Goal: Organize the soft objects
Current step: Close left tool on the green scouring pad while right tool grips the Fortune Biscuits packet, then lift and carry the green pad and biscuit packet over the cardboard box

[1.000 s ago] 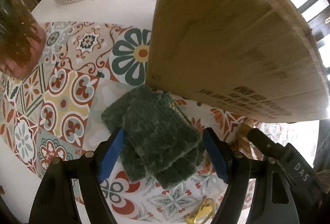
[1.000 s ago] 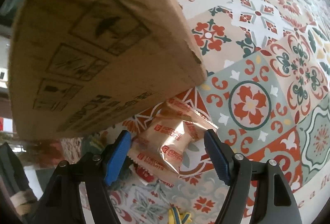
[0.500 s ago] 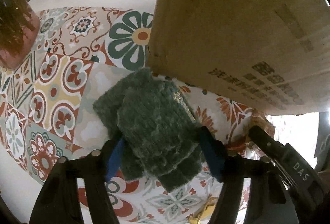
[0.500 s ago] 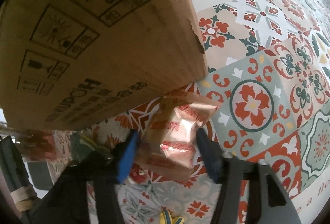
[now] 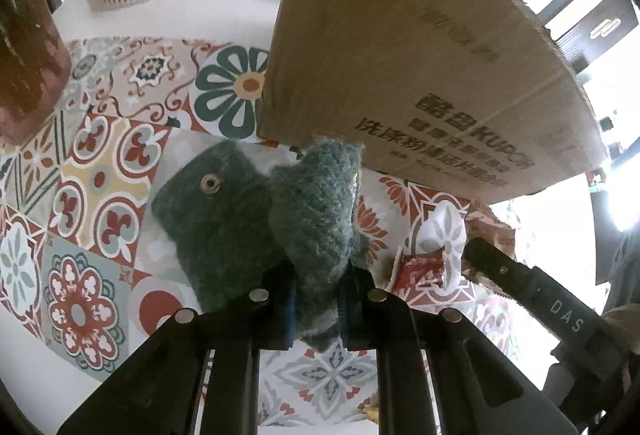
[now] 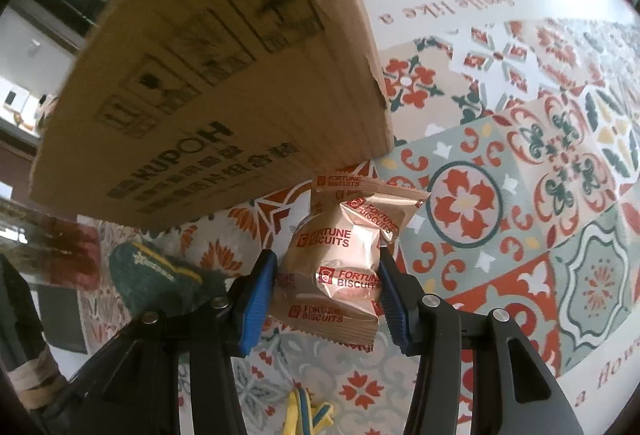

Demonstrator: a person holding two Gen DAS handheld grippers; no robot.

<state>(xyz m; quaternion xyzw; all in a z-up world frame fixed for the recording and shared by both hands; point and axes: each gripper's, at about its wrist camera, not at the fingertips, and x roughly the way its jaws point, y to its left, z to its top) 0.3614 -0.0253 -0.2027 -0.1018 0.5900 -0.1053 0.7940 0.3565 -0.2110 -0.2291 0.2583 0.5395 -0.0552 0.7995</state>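
left gripper point(image 5: 316, 309): low centre of the left wrist view; its jaws have just been closing and are now clamped on a fold of the green fuzzy cloth point(image 5: 280, 227), which bunches up between the blue pads.
green fuzzy cloth: the pinched fold rises straight up-frame from the jaws; the rest spreads to the left of them on the patterned tablecloth point(image 5: 92, 203), a round snap showing on that flat part.
right gripper point(image 6: 326, 293): low centre of the right wrist view; its jaws have just been closing and the blue pads now press both sides of the biscuit packets point(image 6: 340, 259), a crumpled cluster of shiny wrappers.
biscuit packets: long axis runs up-frame from the jaws, the far end tipped toward the upper right.
cardboard box point(image 5: 420, 67): fills the upper right of the left view and the upper left of the right view, so it stands beyond and between the two tools, its near wall just past each load.
key relation: the box opening is out of sight above its wall; each load probably must rise before going forward.
nearer hand: cannot tell; both sit close to the box wall.
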